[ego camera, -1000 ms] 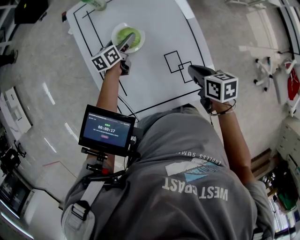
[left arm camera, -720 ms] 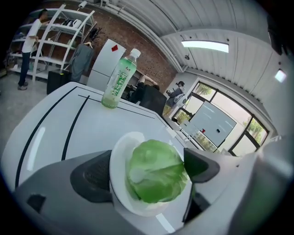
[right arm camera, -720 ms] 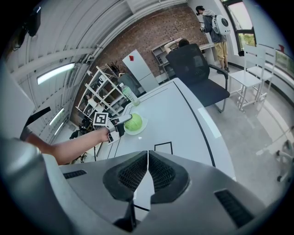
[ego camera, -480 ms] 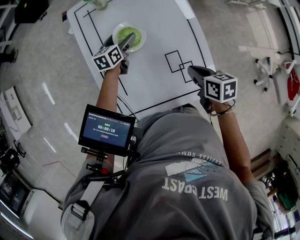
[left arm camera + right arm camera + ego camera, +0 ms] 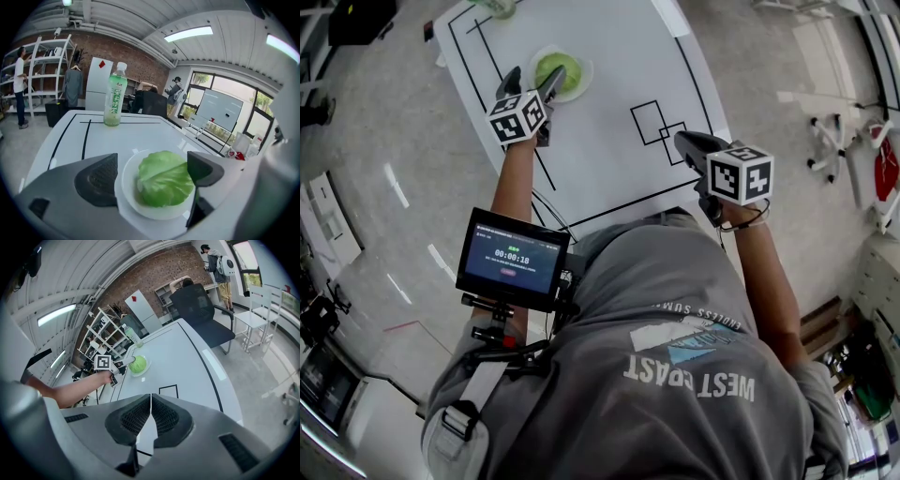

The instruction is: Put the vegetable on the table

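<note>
facing crinkly round cabbage [image 5: 165, 186] on smooth white plate [image 5: 128, 188]: left tongs [image 5: 152, 176], just opened

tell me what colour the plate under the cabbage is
White. The plate holding the green cabbage shows best in the left gripper view.

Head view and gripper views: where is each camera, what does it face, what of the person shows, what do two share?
Head view: on the head, down at the table; torso, arms, left gripper, right gripper.
Left gripper view: on that gripper, at the cabbage on its plate between jaws that have just been opening; only jaws.
Right gripper view: on that gripper, across the table over shut jaws; left arm.
All three share the cabbage.
</note>
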A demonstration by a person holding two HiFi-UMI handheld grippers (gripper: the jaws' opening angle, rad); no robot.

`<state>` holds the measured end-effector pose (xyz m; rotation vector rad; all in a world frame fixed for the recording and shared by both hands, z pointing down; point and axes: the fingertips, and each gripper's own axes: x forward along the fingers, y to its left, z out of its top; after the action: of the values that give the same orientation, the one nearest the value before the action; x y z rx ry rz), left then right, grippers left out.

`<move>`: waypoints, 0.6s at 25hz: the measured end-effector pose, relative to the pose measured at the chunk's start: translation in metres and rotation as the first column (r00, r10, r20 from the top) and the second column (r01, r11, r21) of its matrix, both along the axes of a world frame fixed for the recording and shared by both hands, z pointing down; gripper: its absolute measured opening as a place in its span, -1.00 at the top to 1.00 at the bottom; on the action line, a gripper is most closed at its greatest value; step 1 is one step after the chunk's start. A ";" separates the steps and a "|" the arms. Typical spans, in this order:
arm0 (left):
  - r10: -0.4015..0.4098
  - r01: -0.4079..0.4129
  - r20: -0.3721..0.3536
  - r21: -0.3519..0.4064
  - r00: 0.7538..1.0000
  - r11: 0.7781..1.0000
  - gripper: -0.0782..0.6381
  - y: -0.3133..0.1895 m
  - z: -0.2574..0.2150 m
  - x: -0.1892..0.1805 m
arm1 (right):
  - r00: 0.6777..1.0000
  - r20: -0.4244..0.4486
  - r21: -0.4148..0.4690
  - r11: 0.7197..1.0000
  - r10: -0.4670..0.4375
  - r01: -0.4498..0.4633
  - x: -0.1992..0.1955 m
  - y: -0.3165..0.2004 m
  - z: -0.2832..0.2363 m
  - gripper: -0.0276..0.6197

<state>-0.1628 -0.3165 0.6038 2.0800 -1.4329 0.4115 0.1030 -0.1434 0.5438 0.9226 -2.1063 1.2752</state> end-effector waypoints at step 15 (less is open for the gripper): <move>-0.033 0.035 -0.025 0.093 0.999 0.995 -0.52 -0.006 -0.032 -0.008 | 1.000 0.001 0.018 1.000 0.003 -0.003 -0.001 -0.004 -0.003 0.89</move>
<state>-0.1713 -0.3226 0.5718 2.1237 -1.4972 0.3106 0.1017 -0.1476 0.5410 0.9326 -2.1209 1.2605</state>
